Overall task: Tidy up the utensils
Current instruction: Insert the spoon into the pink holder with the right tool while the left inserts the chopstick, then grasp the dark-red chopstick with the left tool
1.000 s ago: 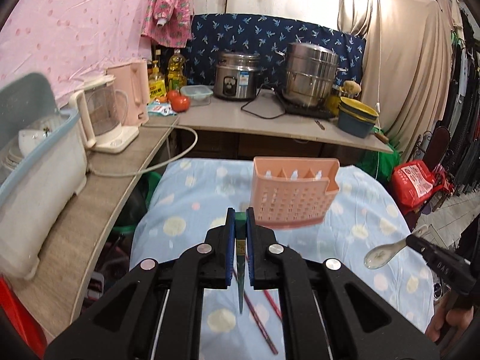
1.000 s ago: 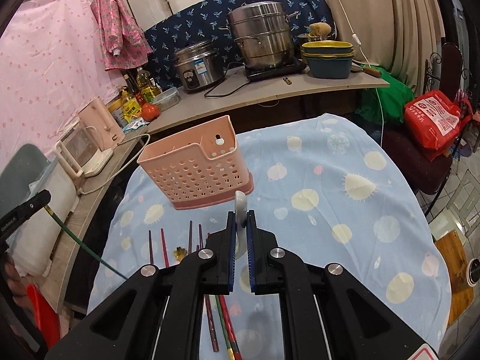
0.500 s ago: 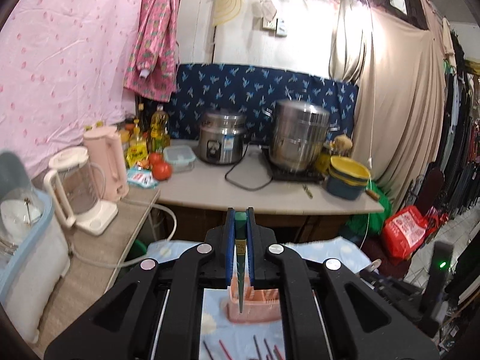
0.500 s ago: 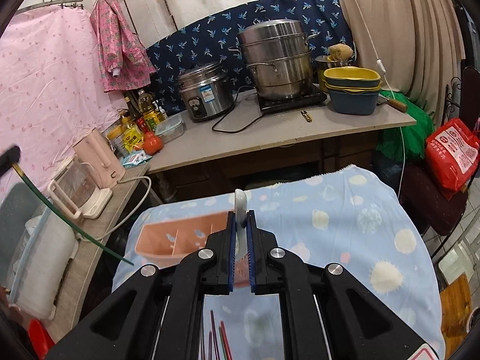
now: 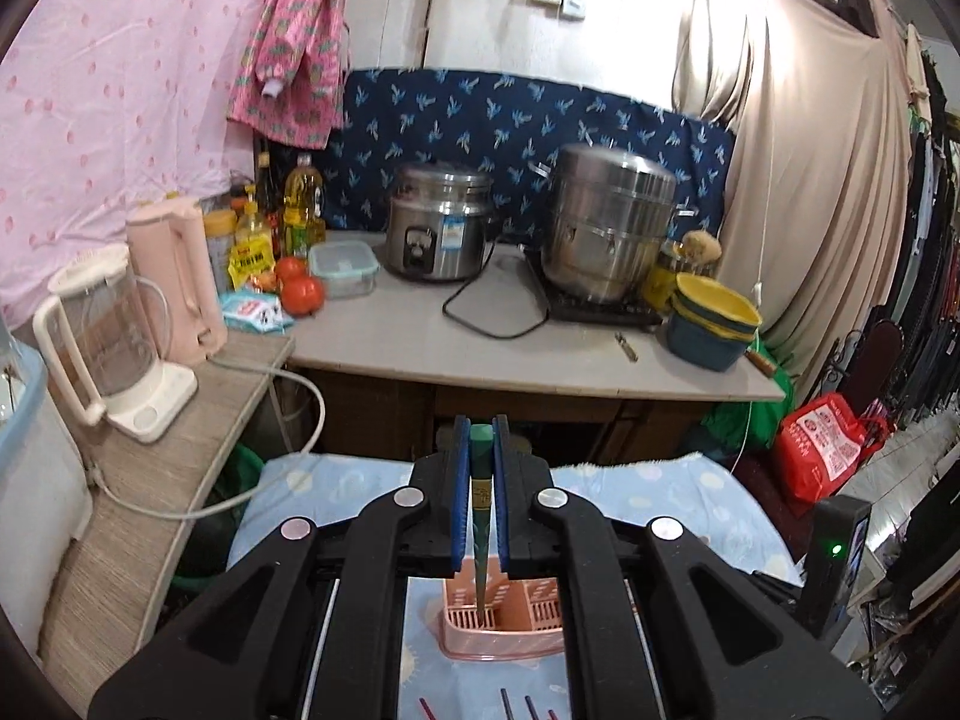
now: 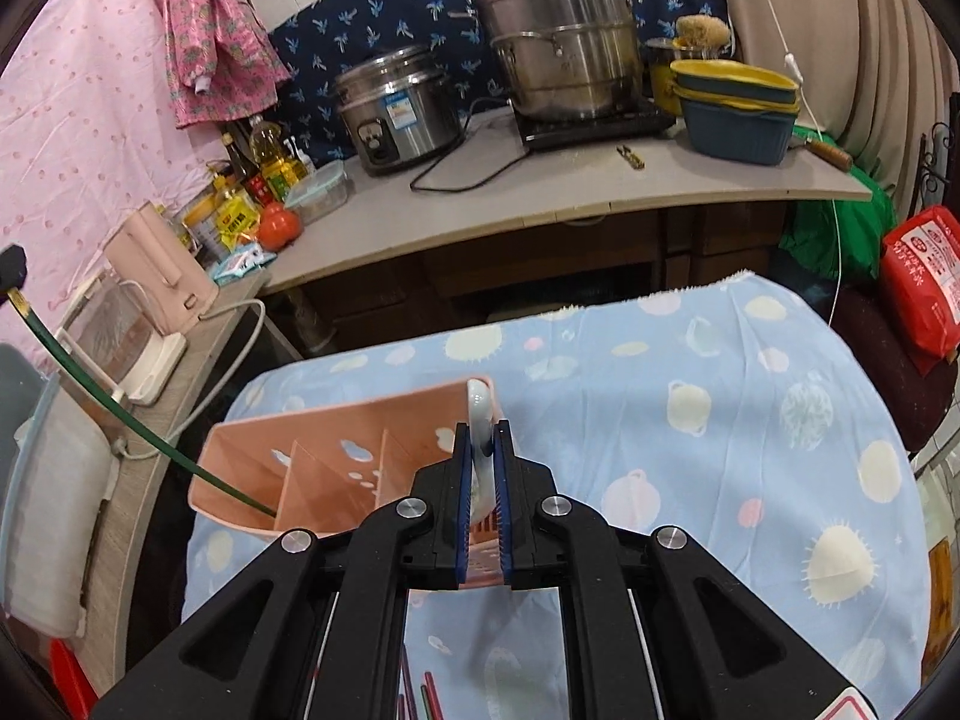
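Observation:
A pink slotted utensil holder [image 6: 336, 468] stands on the blue spotted cloth [image 6: 750, 420]; it also shows in the left wrist view [image 5: 528, 618]. My left gripper [image 5: 480, 450] is shut on a green chopstick [image 5: 480, 516], whose lower tip dips into the holder's left compartment. The chopstick also shows in the right wrist view [image 6: 120, 408], slanting down into the holder. My right gripper [image 6: 480, 462] is shut on a white ceramic spoon [image 6: 479, 414], held over the holder's right end. Loose chopsticks [image 6: 429, 696] lie on the cloth near me.
A counter [image 6: 570, 198] behind the table carries a rice cooker [image 6: 396, 108], a steel steamer pot [image 6: 558, 36], stacked basins [image 6: 738, 108], bottles and tomatoes. A side shelf at left holds a glass kettle [image 5: 108, 336] and a pink kettle [image 5: 180, 276]. A red bag [image 6: 924, 276] sits at right.
Both grippers have risen and tipped over the holder. The green chopstick's tip now reaches into the holder's left compartment, and the spoon has come over its right end.

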Tool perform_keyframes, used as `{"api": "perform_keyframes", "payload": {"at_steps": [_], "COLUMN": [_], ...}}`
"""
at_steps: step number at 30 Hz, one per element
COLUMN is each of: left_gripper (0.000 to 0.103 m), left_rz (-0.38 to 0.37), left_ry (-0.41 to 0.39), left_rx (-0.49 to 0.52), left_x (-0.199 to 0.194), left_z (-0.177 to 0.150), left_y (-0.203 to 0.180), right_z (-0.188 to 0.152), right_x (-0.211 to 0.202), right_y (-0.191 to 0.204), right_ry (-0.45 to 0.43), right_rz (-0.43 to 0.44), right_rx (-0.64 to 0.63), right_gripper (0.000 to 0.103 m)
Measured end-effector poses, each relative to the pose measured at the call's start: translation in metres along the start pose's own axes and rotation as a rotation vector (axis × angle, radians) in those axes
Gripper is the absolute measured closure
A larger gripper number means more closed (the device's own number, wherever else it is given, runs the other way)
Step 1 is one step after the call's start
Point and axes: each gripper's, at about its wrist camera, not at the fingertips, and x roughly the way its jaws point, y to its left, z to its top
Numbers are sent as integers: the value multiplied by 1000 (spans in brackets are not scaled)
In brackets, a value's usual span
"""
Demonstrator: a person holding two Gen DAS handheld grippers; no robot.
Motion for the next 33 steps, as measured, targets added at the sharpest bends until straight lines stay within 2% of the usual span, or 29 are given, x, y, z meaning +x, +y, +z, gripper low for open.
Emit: {"api": "perform_keyframes", "payload": {"at_steps": [3, 6, 7, 17, 25, 30, 33], "left_gripper": [95, 66, 65, 64, 64, 64, 64], "left_rz": [29, 52, 56, 64, 118, 154, 135], "left_ry": [21, 28, 26, 73, 171, 239, 279], "left_rx": [-7, -20, -26, -58, -47, 3, -8], "left_x": [14, 17, 15, -11, -40, -51, -55], "left_z": [-16, -27, -29, -65, -143, -198, -226], "left_y": [5, 11, 13, 29, 38, 37, 38], "right_z": [-7, -12, -14, -52, -119, -168, -194], "right_x": [1, -6, -9, -61, -93, -103, -106], "right_y": [-2, -4, -5, -13, -19, -29, -35], "right_ry": [-9, -24, -30, -50, 11, 71, 99], "right_rz": [-19, -18, -17, -12, -48, -85, -107], "right_rx": [2, 11, 15, 10, -45, -60, -61], "right_gripper": [91, 76, 74, 70, 70, 70, 70]}}
